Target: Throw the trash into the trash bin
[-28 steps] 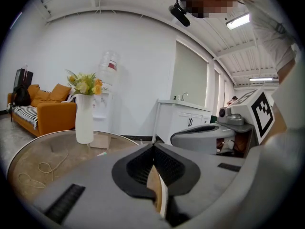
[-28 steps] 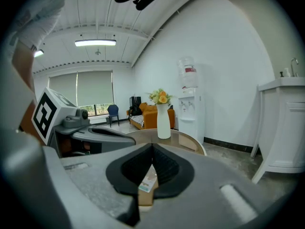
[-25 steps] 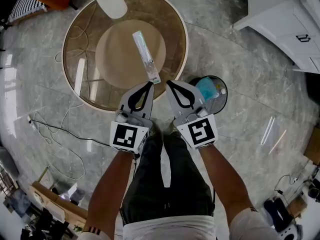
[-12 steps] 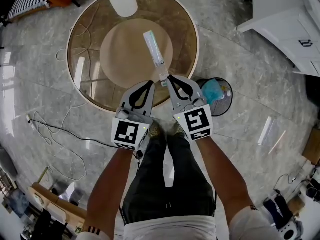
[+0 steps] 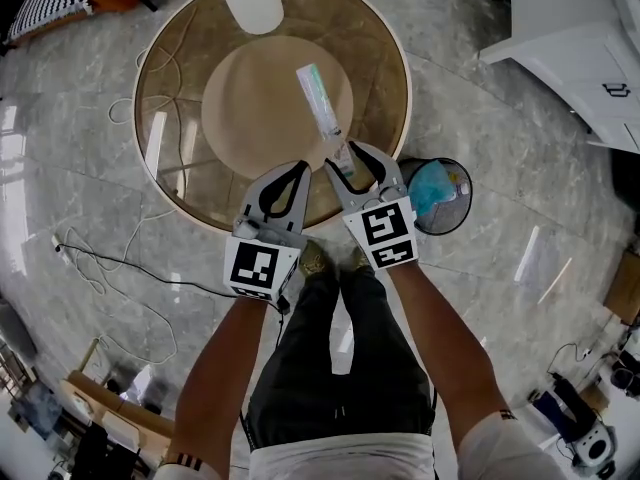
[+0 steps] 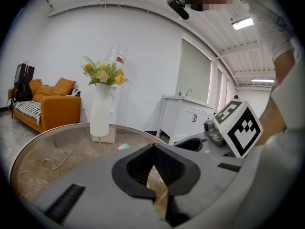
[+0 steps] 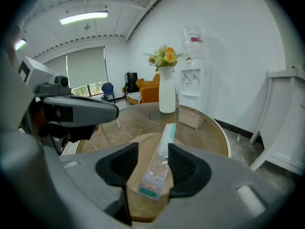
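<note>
A long clear plastic wrapper (image 5: 322,103) with green ends lies on the round wooden disc under the glass table top (image 5: 180,138). My right gripper (image 5: 347,163) is at the wrapper's near end. Its jaws have just been opening, and in the right gripper view the wrapper (image 7: 159,163) lies between the spread fingers of my right gripper (image 7: 153,146) without the pads pressing on it. My left gripper (image 5: 298,168) hovers over the table's near edge just left of it. Seen in its own view, my left gripper (image 6: 153,149) is shut on nothing. The black trash bin (image 5: 467,208) stands on the floor right of the table.
A white vase (image 5: 252,3) with yellow flowers stands at the table's far side. White cabinets (image 5: 570,38) fill the upper right. A black cable (image 5: 110,263) trails over the marble floor at the left. The bin holds bluish trash.
The right gripper has moved from near the bin over to the wrapper's near end, and its jaws have opened around it. The left gripper has edged slightly forward, still shut.
</note>
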Demonstrator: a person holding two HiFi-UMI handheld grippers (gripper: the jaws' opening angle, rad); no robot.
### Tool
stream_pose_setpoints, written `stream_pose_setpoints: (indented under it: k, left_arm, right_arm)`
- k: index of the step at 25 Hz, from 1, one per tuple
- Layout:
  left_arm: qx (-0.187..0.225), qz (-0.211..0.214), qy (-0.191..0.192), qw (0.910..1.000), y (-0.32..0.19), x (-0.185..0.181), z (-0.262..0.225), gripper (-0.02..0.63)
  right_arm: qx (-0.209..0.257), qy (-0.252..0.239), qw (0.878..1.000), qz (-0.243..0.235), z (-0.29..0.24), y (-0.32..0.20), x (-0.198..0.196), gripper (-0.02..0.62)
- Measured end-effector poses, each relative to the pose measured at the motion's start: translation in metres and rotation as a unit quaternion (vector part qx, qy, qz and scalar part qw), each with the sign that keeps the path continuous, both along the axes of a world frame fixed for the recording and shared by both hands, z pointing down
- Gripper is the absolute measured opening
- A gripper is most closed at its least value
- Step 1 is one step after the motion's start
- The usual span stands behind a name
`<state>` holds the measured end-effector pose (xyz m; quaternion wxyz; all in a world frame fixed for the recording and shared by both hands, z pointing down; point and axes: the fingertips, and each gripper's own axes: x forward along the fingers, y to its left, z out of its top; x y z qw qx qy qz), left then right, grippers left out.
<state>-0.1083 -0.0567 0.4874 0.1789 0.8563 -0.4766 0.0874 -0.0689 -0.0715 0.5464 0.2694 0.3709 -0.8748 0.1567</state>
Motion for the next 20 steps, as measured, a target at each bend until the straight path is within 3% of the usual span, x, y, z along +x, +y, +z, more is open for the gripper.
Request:
stream_pose_setpoints:
  k: [6, 15, 20]
  left_arm:
    - [-0.005, 0.006, 0.003, 1.0, -0.003, -0.006, 0.009, 0.0]
    - [-0.011, 0.01, 0.007, 0.9999, -0.01, -0.008, 0.015, 0.0]
    - [-0.012, 0.011, 0.01, 0.9998, -0.011, -0.009, 0.016, 0.0]
  right_arm:
    - [-0.056, 0.05, 0.997, -0.003, 0.042, 0.003, -0.005, 0.244]
    - [-0.101, 0.096, 0.99, 0.002, 0.073, -0.003, -0.003, 0.247]
    - [-0.097, 0.105, 0.99, 0.002, 0.076, -0.003, -0.002, 0.245]
